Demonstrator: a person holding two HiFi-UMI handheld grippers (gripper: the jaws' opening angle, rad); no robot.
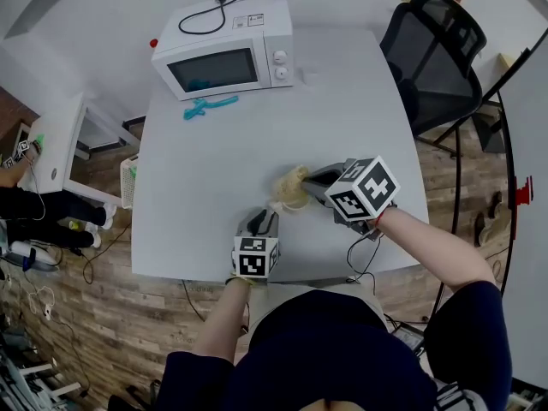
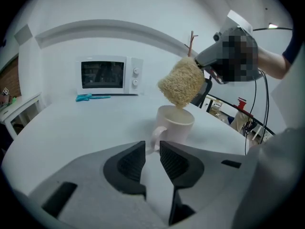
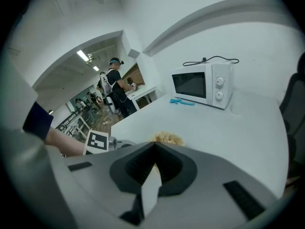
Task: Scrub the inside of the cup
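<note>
A pale pink cup [image 2: 175,125] stands upright on the white table [image 1: 214,187], its handle turned toward my left gripper [image 2: 152,151]. That gripper is open; the handle lies just beyond its fingertips, with nothing pressed between the pads. A tan, fibrous scrubbing sponge [image 2: 181,82] hangs right over the cup's mouth, its lower tip at the rim. My right gripper [image 3: 155,149] is shut on the sponge [image 3: 167,138], which sticks out past its jaws. In the head view the sponge [image 1: 291,187] hides most of the cup, and the left gripper [image 1: 261,223] sits close in front of it.
A white microwave [image 1: 224,54] stands at the table's far edge with a turquoise tool [image 1: 208,106] lying before it. A black office chair [image 1: 437,54] is at the far right corner. A person [image 3: 114,92] stands far off in the room behind.
</note>
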